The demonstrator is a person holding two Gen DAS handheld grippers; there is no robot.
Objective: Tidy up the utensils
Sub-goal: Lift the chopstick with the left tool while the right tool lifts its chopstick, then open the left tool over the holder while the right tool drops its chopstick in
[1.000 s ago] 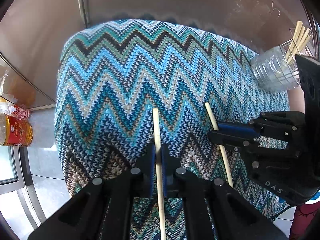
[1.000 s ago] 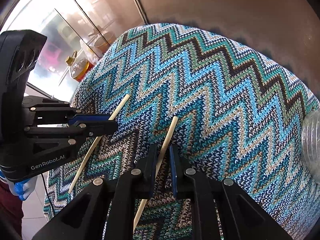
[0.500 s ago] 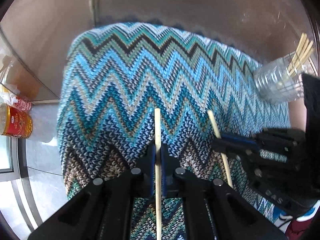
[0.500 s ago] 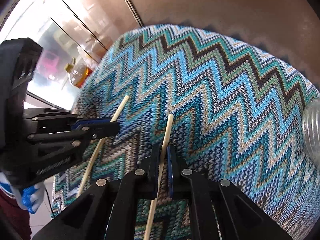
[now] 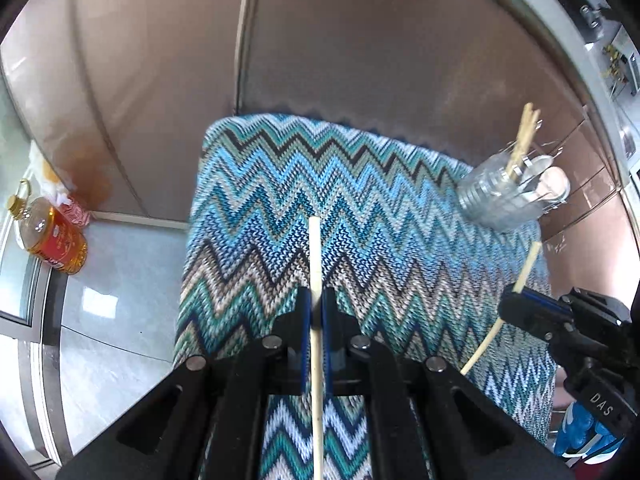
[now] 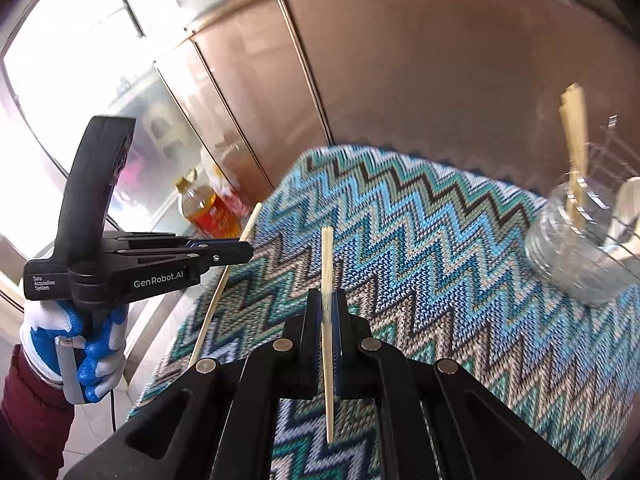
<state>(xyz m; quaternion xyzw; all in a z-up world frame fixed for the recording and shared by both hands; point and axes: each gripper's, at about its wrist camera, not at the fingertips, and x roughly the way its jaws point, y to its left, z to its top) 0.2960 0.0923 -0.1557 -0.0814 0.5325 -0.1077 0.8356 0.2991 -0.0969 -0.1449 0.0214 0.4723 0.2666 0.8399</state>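
My left gripper (image 5: 314, 300) is shut on a pale wooden chopstick (image 5: 315, 256), held clear above the blue zigzag cloth (image 5: 360, 208). My right gripper (image 6: 327, 300) is shut on a second chopstick (image 6: 327, 256), also lifted off the cloth. Each wrist view shows the other gripper: the right one (image 5: 510, 300) at the right edge with its chopstick (image 5: 527, 266), the left one (image 6: 244, 250) at the left with its chopstick (image 6: 250, 224). A clear glass jar (image 5: 504, 196) (image 6: 572, 248) holding several chopsticks (image 5: 524, 136) stands at the cloth's far right.
Brown cabinet doors (image 5: 360, 40) rise behind the cloth-covered table. An oil bottle (image 5: 50, 236) (image 6: 208, 210) stands on the floor to the left. A wire rack (image 6: 616, 160) sits behind the jar. A gloved hand (image 6: 76, 344) with a dark red sleeve holds the left gripper.
Both grippers have risen from the cloth, each carrying its chopstick. The right jaws tightened onto theirs. The cloth and jar now look farther away, and the right gripper has drifted right, away from the left one.
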